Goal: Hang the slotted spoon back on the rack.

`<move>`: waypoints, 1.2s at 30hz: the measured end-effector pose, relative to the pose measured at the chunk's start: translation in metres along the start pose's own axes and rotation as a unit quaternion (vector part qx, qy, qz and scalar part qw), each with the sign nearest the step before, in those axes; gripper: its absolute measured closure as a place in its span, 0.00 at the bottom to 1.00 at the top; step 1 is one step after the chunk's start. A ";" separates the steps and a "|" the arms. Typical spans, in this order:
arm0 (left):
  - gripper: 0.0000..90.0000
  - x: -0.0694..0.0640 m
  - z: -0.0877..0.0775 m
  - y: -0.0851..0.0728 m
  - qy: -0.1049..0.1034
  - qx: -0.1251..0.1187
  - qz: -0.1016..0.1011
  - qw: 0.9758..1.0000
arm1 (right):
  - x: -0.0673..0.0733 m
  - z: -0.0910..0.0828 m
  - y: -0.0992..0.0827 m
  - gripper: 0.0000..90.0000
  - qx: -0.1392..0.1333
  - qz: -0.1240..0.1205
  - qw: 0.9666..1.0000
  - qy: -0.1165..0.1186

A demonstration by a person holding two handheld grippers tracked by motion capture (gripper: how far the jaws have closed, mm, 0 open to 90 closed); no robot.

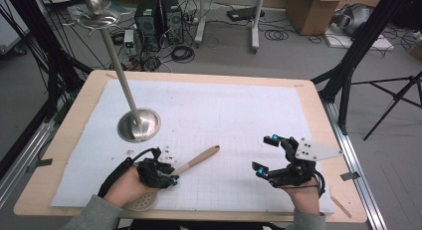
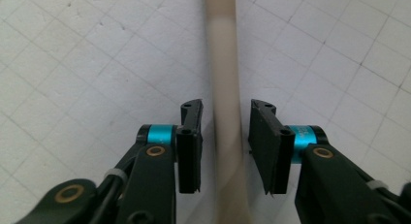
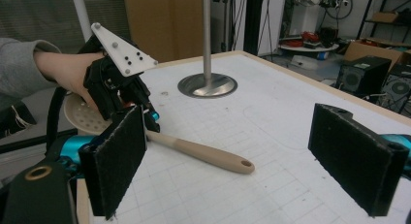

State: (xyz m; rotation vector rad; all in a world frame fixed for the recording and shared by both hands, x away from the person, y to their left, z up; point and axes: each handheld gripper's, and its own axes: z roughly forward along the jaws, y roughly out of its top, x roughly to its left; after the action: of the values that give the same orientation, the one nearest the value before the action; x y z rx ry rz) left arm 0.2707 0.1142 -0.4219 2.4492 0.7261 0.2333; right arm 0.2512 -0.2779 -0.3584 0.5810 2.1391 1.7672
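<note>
White gridded matting covers the table (image 1: 64, 155), where a beige skimmer (image 1: 196, 161) lies just in front of the steel stand (image 1: 139, 124), its handle between the left claw's (image 2: 225, 132) narrowly parted jaws, not clearly pinched, while the right claw (image 1: 264, 154) hovers wide open, empty.

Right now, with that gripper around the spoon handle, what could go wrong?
The left gripper straddles the wooden handle with small gaps on both sides, so it may nudge the handle sideways rather than grasp it.
Its perforated round head juts past the table edge, so the utensil might tip off.
The tall metal stand nearby could be knocked over.
</note>
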 end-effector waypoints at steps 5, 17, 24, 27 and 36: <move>0.85 -0.002 0.000 0.001 0.002 0.000 0.000 1.000 | 0.000 0.000 0.000 0.14 0.001 0.001 1.000 0.001; 0.86 -0.002 0.000 -0.001 -0.001 -0.007 0.000 1.000 | 0.000 0.000 0.001 0.14 0.000 0.000 1.000 0.003; 0.86 0.000 -0.002 -0.003 -0.006 -0.012 0.001 1.000 | 0.000 0.000 0.000 0.14 0.000 0.001 1.000 0.002; 0.86 0.001 -0.004 -0.005 -0.008 -0.017 0.001 1.000 | 0.000 -0.001 -0.001 0.14 0.001 0.003 1.000 0.002; 0.86 0.013 -0.024 -0.016 -0.001 -0.048 -0.015 0.999 | 0.001 -0.002 -0.002 0.14 0.004 0.005 1.000 -0.002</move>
State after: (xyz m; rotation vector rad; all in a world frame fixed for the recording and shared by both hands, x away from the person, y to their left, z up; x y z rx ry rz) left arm 0.2669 0.1438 -0.4113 2.3464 0.7330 0.2475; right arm 0.2487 -0.2796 -0.3599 0.5973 2.1458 1.7620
